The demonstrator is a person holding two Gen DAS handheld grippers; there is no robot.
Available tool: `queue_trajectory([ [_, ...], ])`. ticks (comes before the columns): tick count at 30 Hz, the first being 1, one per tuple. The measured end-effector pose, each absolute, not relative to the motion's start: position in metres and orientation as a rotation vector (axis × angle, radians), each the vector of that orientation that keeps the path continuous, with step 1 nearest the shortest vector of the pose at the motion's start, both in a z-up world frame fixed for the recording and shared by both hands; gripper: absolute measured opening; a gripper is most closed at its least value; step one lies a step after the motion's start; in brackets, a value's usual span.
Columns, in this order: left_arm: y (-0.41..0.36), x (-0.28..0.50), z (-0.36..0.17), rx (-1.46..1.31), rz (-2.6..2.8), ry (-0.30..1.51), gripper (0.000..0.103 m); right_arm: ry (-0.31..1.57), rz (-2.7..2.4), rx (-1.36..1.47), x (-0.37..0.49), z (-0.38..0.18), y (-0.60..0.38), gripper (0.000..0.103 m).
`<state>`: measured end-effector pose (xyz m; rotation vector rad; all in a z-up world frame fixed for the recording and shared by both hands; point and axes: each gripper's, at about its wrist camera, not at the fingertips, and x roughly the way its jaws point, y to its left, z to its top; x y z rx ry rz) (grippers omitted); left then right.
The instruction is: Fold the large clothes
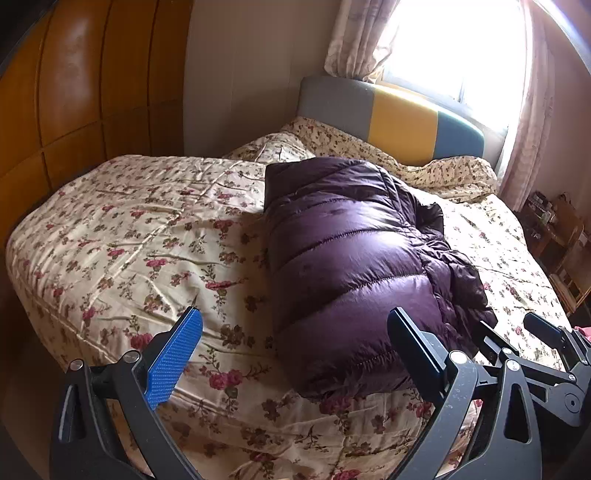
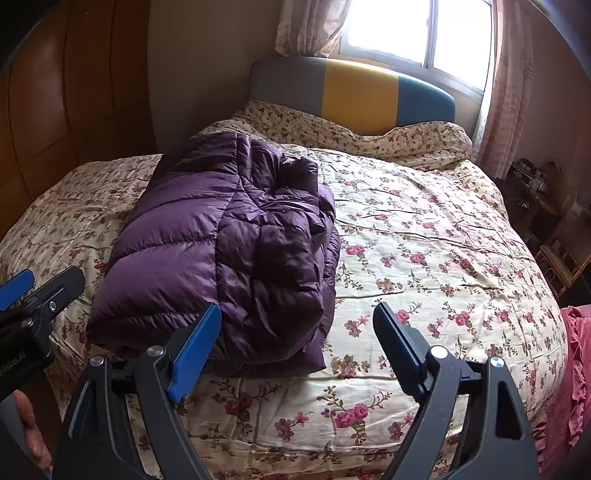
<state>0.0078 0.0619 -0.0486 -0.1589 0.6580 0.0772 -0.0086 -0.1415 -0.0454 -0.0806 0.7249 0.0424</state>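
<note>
A purple quilted down jacket lies folded into a thick bundle on the floral bed cover; it also shows in the right wrist view. My left gripper is open and empty, held above the near end of the jacket, with the jacket's left edge between its fingers. My right gripper is open and empty above the bed, just right of the jacket's near corner. The right gripper also shows at the left wrist view's right edge. The left gripper shows at the right wrist view's left edge.
A grey, yellow and blue headboard stands under a bright curtained window. A wooden wardrobe lines the left side. A cluttered shelf stands at the right. Pink fabric hangs at the bed's near right corner.
</note>
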Motion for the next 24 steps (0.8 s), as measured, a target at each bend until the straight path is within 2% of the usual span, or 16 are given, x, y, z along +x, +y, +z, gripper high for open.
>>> queue_trajectory([
  [24, 0.059, 0.008, -0.054, -0.109, 0.181, 0.669, 0.099, 0.695, 0.011, -0.245, -0.010, -0.050, -0.125, 0.091],
])
